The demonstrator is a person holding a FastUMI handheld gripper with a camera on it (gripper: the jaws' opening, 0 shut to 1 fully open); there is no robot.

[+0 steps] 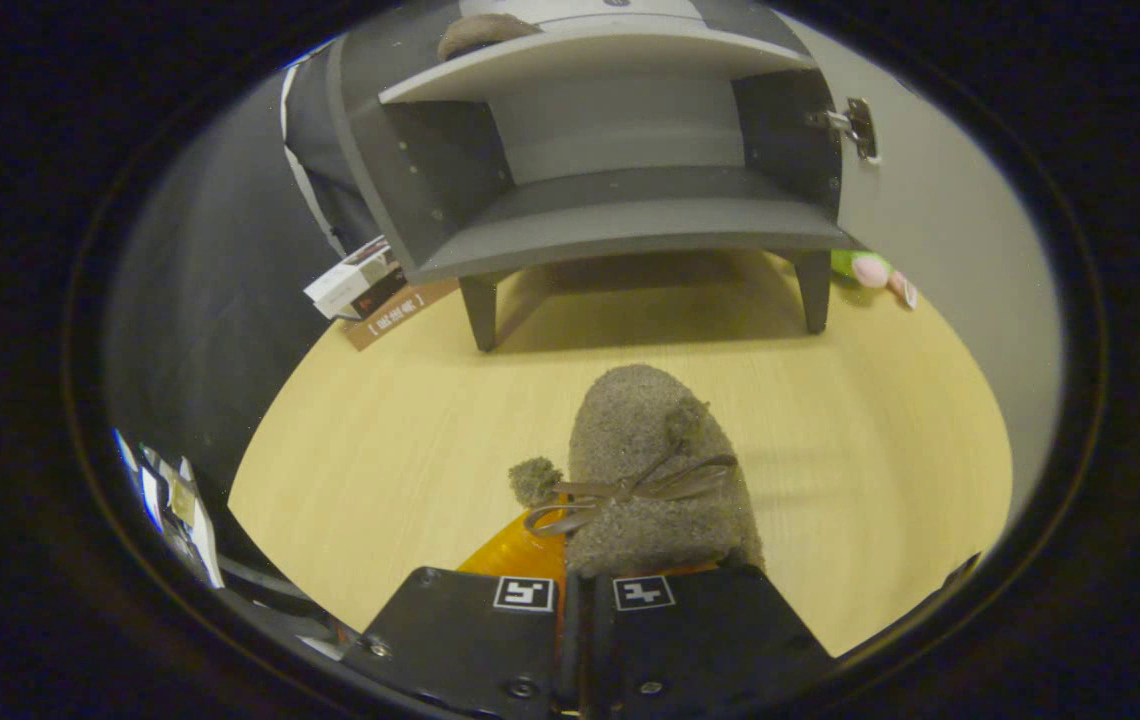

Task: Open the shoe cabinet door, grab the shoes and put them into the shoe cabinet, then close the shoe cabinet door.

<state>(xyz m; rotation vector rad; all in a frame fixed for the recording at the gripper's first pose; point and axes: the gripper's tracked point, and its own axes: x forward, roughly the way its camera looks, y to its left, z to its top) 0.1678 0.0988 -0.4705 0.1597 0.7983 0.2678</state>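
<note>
Nearest: gripper (585, 590), fingers drawn almost together, a thin gap seen between the black pads, each pad marked with a square tag. A grey fuzzy shoe (655, 470) is pinched at its heel edge between the fingers, toe pointed far, toward the cabinet. A brown bow (630, 492) and a pompom (534, 480) are seen on the shoe's top. An orange piece (520, 555) shows just left of the shoe, at the left finger. The shoe is held over a light wood floor (380, 450). Far: grey cabinet (620, 235) on short legs, door (930, 250) swung open to the right, hinge (855, 125) visible. The lower shelf is bare; on the upper shelf, left, a second grey shoe (480, 32) is partly seen. Boxes (360, 285) lie left of the cabinet; a green-pink toy (870, 268) lies behind its right leg.
</note>
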